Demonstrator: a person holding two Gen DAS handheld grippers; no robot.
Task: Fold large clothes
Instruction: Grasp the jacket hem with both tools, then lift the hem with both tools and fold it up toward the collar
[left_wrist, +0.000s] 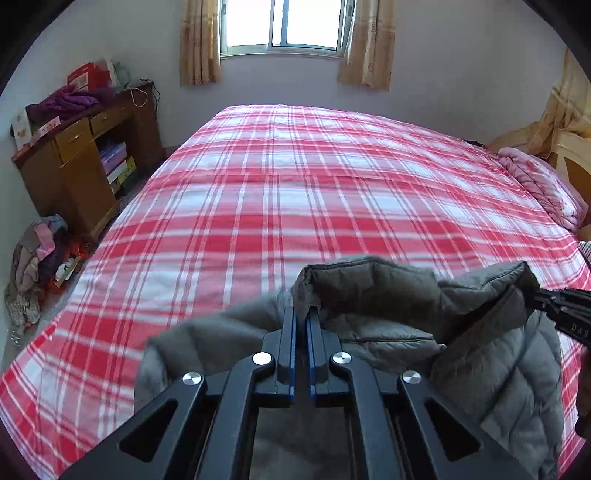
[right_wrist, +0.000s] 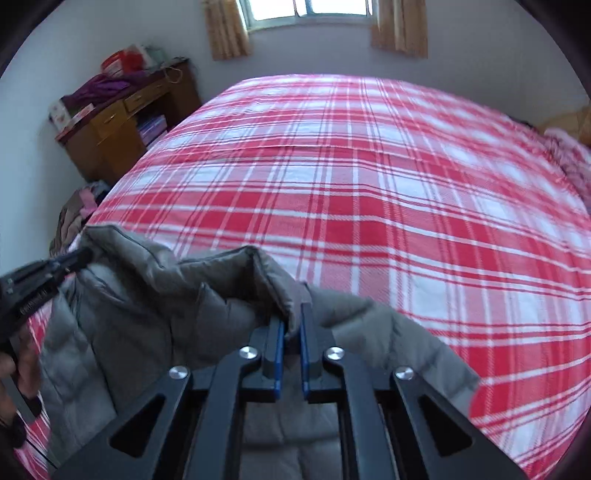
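Both tools are locked on: the left tool (left_wrist: 303, 314) pinches the top edge of the grey puffer jacket (left_wrist: 388, 295), blue-lined fingers (left_wrist: 291, 332) squeezed onto the fabric, while the right tool (right_wrist: 291, 317) grips the same edge further along. The jacket hangs between them over the near side of the bed (left_wrist: 295, 184) with its red-and-white plaid sheet. White lettering on the right tool's body, seen from the left wrist, starts "DA"; the rest runs out of frame. A wooden desk (left_wrist: 74, 158) stands at the far left.
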